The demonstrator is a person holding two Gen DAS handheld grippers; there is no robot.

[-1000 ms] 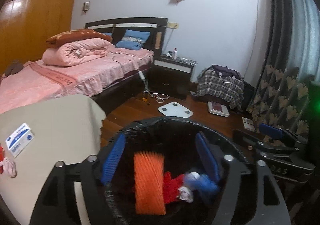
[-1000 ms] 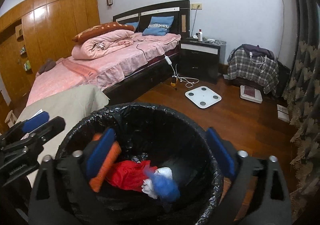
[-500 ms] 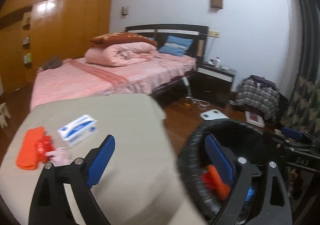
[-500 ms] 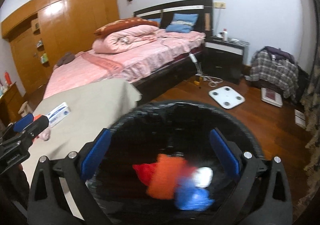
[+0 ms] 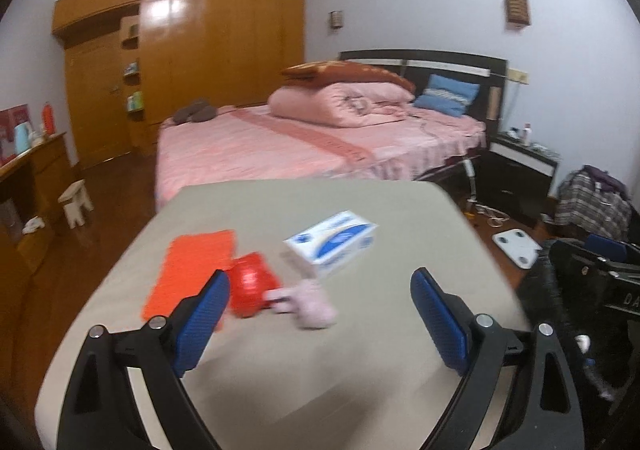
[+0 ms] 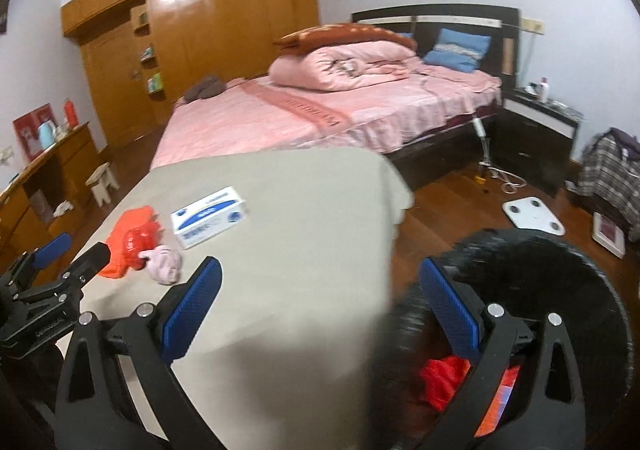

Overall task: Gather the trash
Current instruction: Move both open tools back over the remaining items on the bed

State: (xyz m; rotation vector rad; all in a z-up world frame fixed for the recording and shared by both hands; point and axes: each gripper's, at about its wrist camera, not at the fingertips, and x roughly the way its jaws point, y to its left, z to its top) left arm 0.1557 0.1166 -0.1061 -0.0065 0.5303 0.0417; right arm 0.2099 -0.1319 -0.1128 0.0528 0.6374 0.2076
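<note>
On the grey-beige table (image 5: 360, 370) lie an orange foam net (image 5: 188, 270), a crumpled red wrapper (image 5: 252, 286), a pink crumpled tissue (image 5: 312, 302) and a white-and-blue box (image 5: 336, 238). My left gripper (image 5: 320, 318) is open and empty, just short of the pink tissue. My right gripper (image 6: 320, 306) is open and empty, over the table edge beside the black-lined trash bin (image 6: 560, 290), which holds red and orange trash (image 6: 444, 374). The same table items show in the right wrist view: net (image 6: 128, 226), tissue (image 6: 164, 262), box (image 6: 208, 216).
A pink bed (image 5: 312, 146) stands behind the table, with a dark nightstand (image 5: 516, 178) to its right. A white scale (image 6: 532, 214) lies on the wooden floor. A wooden wardrobe (image 5: 200, 62) lines the back wall. A small stool (image 5: 76, 202) stands at left.
Both grippers swung left, away from the bin and toward the table. The orange net that the left gripper hung over the bin is now inside it. The table trash has come into view.
</note>
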